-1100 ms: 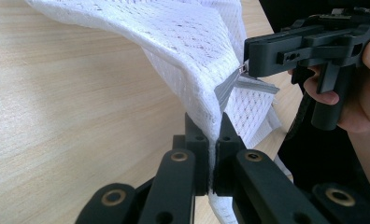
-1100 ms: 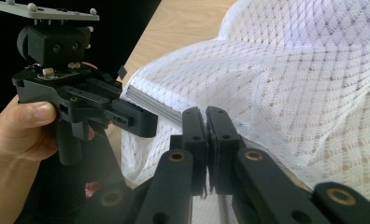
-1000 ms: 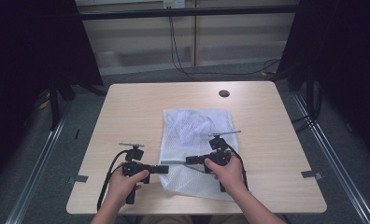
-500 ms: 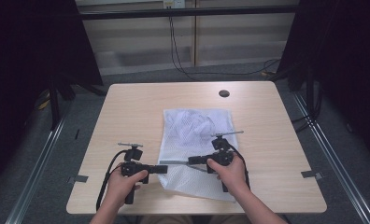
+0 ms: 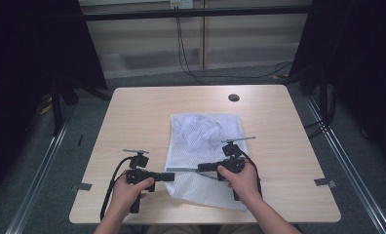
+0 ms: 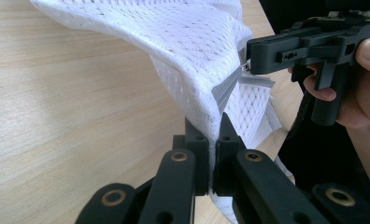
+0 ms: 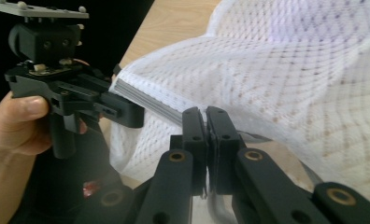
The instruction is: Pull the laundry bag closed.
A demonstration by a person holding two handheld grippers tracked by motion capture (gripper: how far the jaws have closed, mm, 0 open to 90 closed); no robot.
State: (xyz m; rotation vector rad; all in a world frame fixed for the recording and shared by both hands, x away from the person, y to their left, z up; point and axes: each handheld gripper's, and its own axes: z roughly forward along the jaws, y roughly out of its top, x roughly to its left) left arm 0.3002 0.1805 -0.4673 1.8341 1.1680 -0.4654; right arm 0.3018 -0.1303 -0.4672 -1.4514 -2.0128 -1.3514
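White mesh laundry bag (image 5: 205, 151) lies on the wooden table (image 5: 132, 117), soft, light and floppy. Left gripper (image 5: 170, 176) pinches its edge by the grey zipper (image 6: 225, 91). Right gripper (image 5: 201, 168) pinches the zipper pull. Hold the zipper strip; loose mesh just bunches.

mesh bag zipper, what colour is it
Grey, on a white mesh bag; the zipper shows best in the left gripper view.
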